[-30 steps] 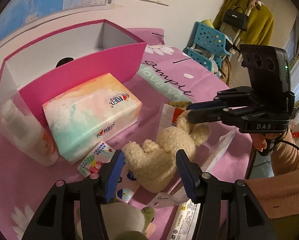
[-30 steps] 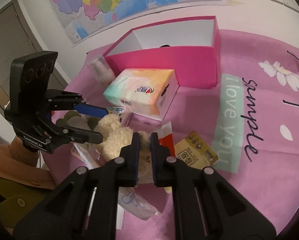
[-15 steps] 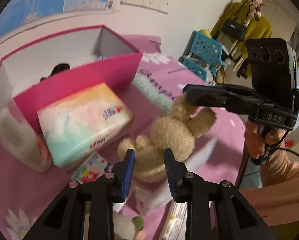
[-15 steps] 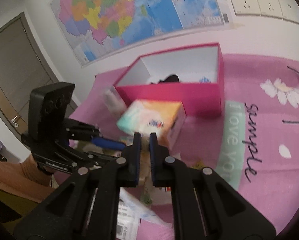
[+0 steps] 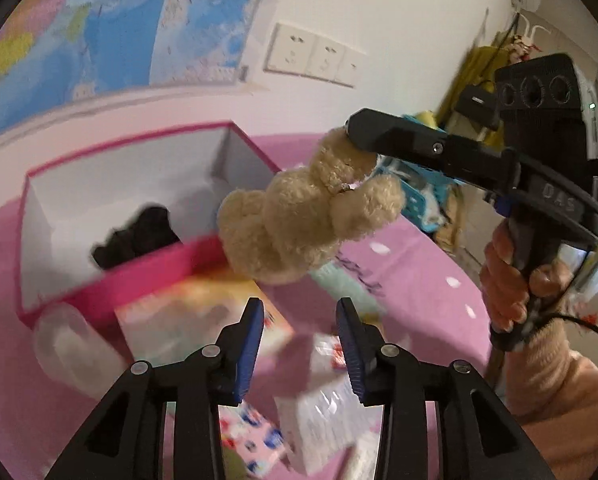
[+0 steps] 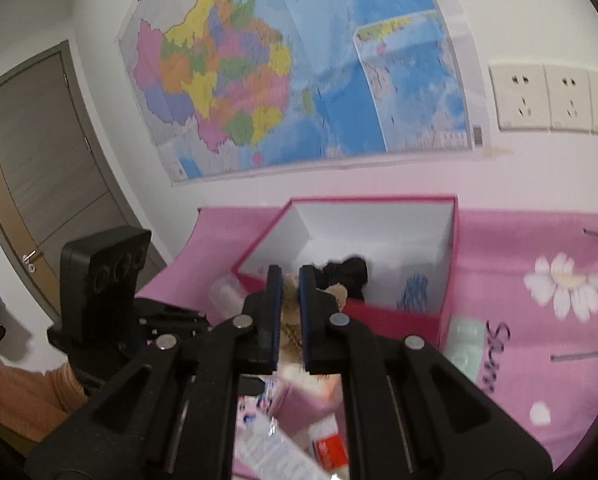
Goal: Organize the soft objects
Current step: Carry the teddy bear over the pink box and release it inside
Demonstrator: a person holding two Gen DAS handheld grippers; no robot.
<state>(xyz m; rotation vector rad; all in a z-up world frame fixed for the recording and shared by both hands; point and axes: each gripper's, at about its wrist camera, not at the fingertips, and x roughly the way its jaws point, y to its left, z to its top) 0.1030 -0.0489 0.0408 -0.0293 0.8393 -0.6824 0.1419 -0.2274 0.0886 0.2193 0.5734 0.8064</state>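
Observation:
A cream plush toy (image 5: 299, 220) hangs in the air in front of the pink box (image 5: 227, 136), just above its front wall. My right gripper (image 5: 349, 130) is shut on one of its ears; in the right wrist view a bit of cream plush (image 6: 289, 320) shows between the jaws of the right gripper (image 6: 286, 280). My left gripper (image 5: 299, 344) sits below the toy, its jaws opening, with nothing between the blue pads. A black soft item (image 5: 139, 232) lies inside the box.
A pastel tissue pack (image 5: 203, 312) and a clear bottle (image 5: 71, 340) lie in front of the box on the pink cloth (image 5: 411, 280). Loose packets (image 5: 327, 408) are scattered near me. A wall map and sockets are behind the box.
The left gripper closed on the plush toy's body, then let go. The right gripper lifted the toy by its ear off the table, up toward the box. Both views tilted upward.

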